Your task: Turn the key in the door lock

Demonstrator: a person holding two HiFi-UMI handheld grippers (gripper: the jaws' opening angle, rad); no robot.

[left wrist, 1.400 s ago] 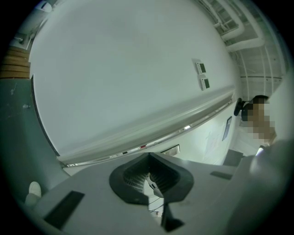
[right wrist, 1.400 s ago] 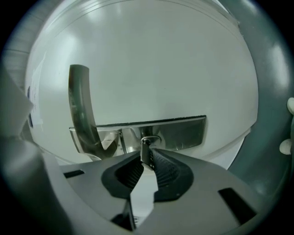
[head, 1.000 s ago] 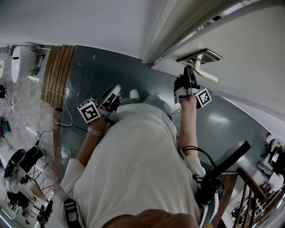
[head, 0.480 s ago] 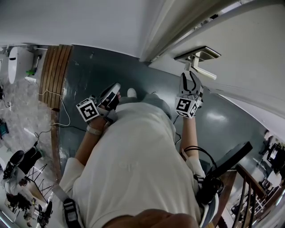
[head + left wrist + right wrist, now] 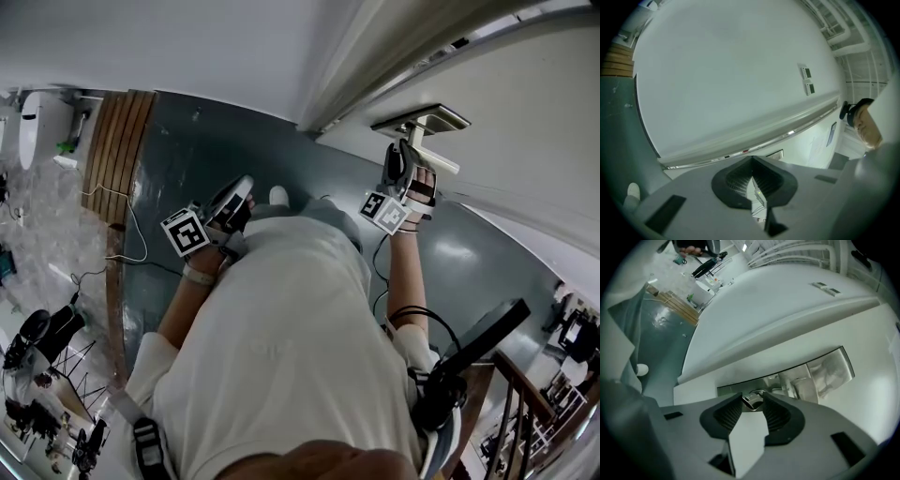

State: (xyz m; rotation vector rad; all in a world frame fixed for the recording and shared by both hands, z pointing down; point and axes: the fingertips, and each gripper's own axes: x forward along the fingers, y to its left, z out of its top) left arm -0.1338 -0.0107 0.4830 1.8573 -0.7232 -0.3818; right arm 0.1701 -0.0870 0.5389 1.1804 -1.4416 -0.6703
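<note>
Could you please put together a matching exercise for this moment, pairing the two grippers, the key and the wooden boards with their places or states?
Things:
1. left gripper
2. right gripper
3. key
4. wooden boards

States:
A. metal, between two jaw tips
B. jaws apart, up at the door
C. brown, on the floor
D. jaws together, empty

Pairs: 1-D, 2-B, 3-A, 4-C. The right gripper's jaws have just been opening, with the key between them.
</note>
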